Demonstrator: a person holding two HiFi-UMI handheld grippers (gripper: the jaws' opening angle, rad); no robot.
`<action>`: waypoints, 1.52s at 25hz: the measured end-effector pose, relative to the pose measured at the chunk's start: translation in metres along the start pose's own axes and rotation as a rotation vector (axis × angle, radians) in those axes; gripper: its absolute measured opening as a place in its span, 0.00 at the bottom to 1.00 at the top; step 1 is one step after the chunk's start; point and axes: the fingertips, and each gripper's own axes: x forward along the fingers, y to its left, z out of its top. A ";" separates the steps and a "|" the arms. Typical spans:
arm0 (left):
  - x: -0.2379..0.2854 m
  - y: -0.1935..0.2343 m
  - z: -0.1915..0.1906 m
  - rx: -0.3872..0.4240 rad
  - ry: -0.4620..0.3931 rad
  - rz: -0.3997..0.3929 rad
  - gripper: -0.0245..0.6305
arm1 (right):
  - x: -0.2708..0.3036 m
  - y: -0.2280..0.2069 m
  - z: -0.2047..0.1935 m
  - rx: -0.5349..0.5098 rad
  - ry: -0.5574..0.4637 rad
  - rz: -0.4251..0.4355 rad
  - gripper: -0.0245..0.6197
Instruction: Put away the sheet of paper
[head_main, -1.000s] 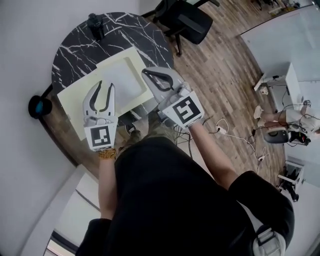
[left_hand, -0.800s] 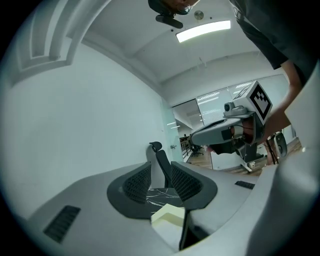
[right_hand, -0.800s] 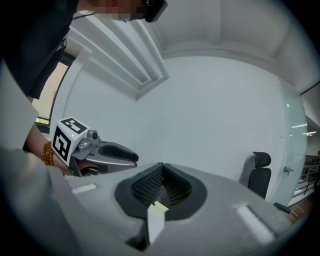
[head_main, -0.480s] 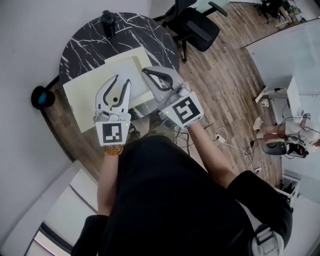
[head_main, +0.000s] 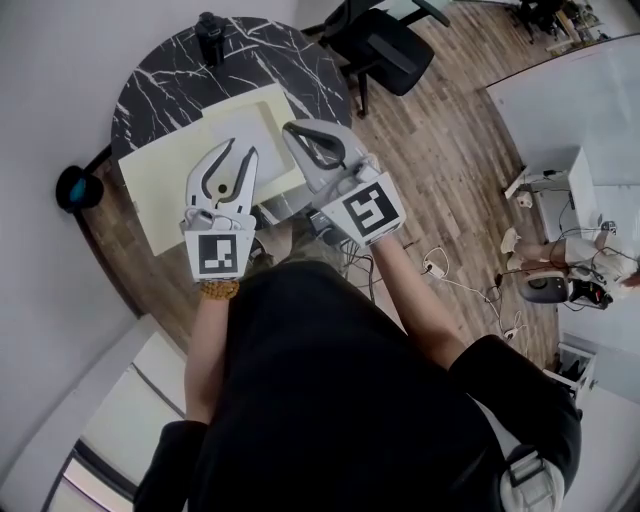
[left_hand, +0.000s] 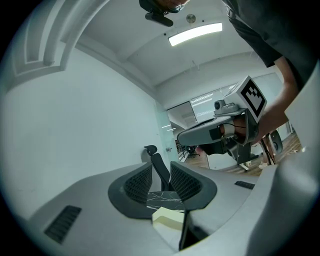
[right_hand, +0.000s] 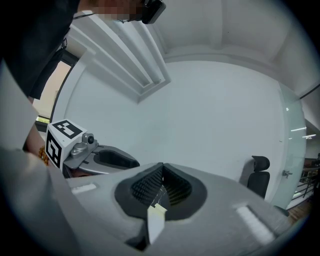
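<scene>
Left gripper (head_main: 236, 150): jaws spread apart with nothing between them; it is held over the near part of the table, above the pale yellow mat.
Left gripper view: through the gap show a strip of marble top, a corner of the mat, and the chair beyond.
Right gripper (head_main: 291, 129): jaw tips pressed together, leaving a loop-shaped gap behind them; no object can be made out in the grip. It is held just right of the left gripper, with its tips over the right edge of the paper.
White sheet of paper (head_main: 247, 128): lies flat on the far right part of the mat, on the table, ahead of both grippers.
Pale yellow mat (head_main: 152, 185): larger than the paper; it lies under the paper and spreads toward the table's near left edge.
Round black marble table (head_main: 170, 80): white-veined top, set against the white wall.
Small dark object (head_main: 209, 27): stands at the table's far edge, well apart from the paper; its kind is not readable.
Black office chair (head_main: 385, 45): on the wooden floor (head_main: 450, 150), just right of the table.
Round dark and blue object (head_main: 78, 188): beside the table's left rim, lower than the top.
Cables (head_main: 470, 290): loose on the floor to the right of the person.
</scene>
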 end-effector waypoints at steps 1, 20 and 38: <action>0.000 -0.001 -0.001 0.003 0.004 -0.002 0.23 | -0.001 0.000 0.000 0.000 0.001 -0.003 0.04; -0.004 -0.006 -0.015 0.063 0.004 -0.067 0.07 | -0.008 0.001 0.000 0.022 -0.025 -0.005 0.04; 0.000 -0.001 -0.033 0.060 0.031 -0.086 0.07 | 0.004 -0.002 -0.004 0.049 -0.032 0.008 0.03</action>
